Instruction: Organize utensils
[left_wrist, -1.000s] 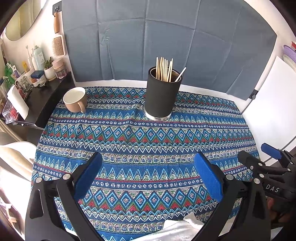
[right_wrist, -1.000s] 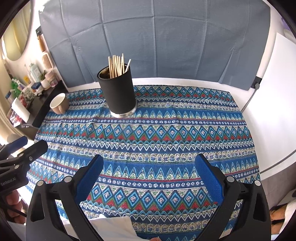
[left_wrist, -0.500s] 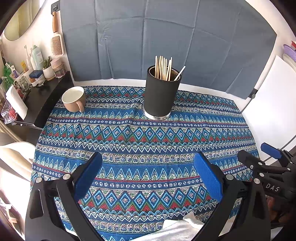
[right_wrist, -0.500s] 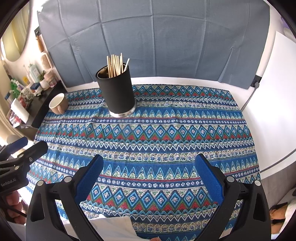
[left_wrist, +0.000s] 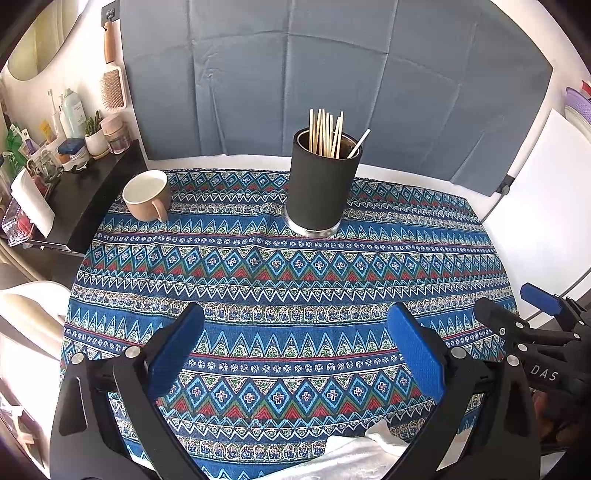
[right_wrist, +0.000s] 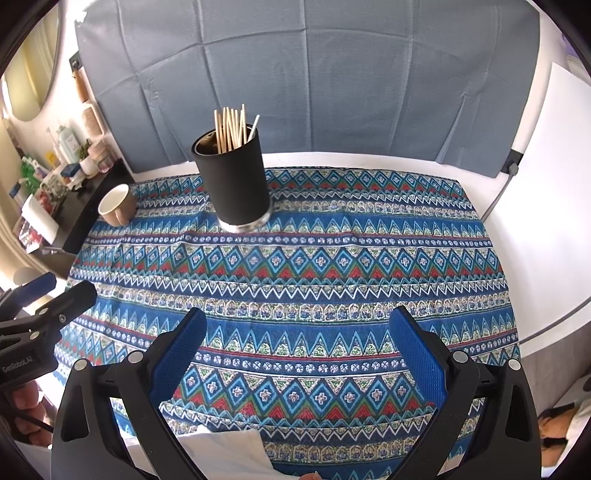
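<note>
- Left hand-held gripper (left_wrist: 295, 347) and right hand-held gripper (right_wrist: 297, 345): jaws wide, empty — views barely shifted since a second ago.
- Chopsticks (left_wrist: 327, 131) stand in the black holder (left_wrist: 321, 188) at the table's (left_wrist: 388, 168) far side (task looks finished).

1. Home setting, bathroom or dressing corner: hairbrush (left_wrist: 112, 89) hanging on wall, mirror (left_wrist: 44, 40) above.
2. Toiletry bottles (left_wrist: 70, 114) and small potted plant (left_wrist: 95, 136) on dark side shelf (left_wrist: 92, 188).
3. Patterned cloth (left_wrist: 288, 280) over tabletop.

A matt black holder (left_wrist: 322, 184) with a shiny metal base ring holds pale wooden sticks (left_wrist: 327, 133) on a woven patterned cloth (left_wrist: 288, 280), beside a glazed ceramic mug (left_wrist: 147, 195).
</note>
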